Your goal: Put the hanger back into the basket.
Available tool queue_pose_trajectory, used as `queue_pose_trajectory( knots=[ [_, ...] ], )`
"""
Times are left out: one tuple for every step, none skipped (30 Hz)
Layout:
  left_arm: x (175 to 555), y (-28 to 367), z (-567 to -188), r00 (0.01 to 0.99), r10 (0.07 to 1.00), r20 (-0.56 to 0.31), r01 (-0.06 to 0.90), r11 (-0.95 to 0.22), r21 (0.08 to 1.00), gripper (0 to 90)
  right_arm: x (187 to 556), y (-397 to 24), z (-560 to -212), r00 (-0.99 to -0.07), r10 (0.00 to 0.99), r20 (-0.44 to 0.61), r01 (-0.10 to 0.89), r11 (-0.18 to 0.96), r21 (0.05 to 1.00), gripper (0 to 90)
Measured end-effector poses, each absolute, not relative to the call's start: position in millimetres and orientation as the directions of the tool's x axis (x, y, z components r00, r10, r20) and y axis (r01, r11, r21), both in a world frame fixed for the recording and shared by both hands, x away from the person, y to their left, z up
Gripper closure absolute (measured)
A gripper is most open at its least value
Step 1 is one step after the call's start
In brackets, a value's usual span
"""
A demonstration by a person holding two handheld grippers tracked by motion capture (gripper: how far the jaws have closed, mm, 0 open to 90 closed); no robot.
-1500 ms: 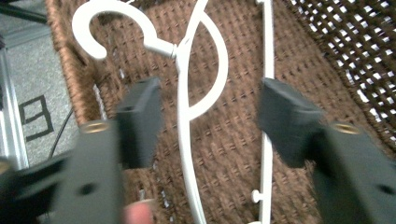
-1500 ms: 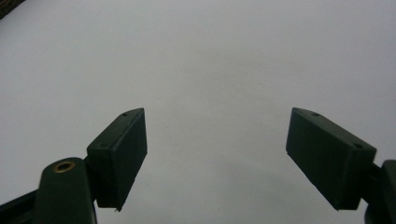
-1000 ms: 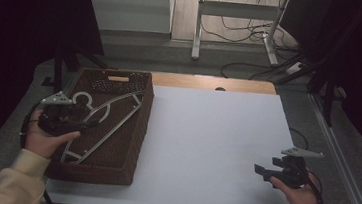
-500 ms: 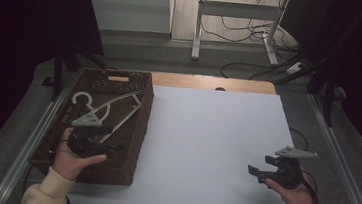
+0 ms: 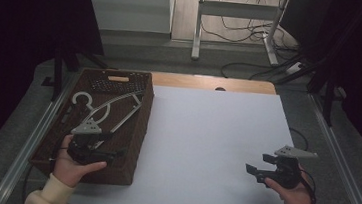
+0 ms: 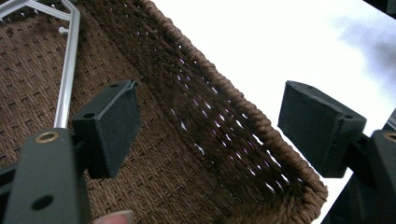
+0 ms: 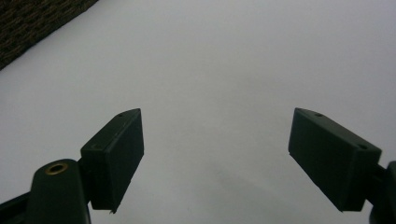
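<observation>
Both jaws of your left gripper (image 5: pixel 114 152) stand apart, empty; the hanger (image 5: pixel 110 106) lies just beyond it in the basket (image 5: pixel 139 128), long axis pointing away.

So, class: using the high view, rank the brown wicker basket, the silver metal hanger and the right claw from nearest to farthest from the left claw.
1. Brown wicker basket, directly beneath.
2. Silver metal hanger, just beyond, inside the basket.
3. Right claw, far across the table.
</observation>
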State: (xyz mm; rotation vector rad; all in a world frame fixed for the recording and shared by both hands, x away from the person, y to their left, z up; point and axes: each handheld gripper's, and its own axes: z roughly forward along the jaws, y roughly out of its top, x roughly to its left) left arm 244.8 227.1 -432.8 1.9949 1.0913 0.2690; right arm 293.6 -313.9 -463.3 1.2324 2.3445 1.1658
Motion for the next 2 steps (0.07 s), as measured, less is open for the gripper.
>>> queue_pose_trajectory(
  knots=[
    [244.4,226.8,-432.6,0.601,0.777,-0.187,0.599,-0.282,0.750,20.9,293.5,-313.3,-463.1,-0.614,0.778,0.135,0.577,0.326,0.749,17.6],
    [244.3,226.5,-432.5,0.601,0.777,-0.184,0.597,-0.284,0.750,20.8,293.3,-312.6,-462.8,-0.617,0.775,0.135,0.575,0.328,0.749,17.4]
  ],
)
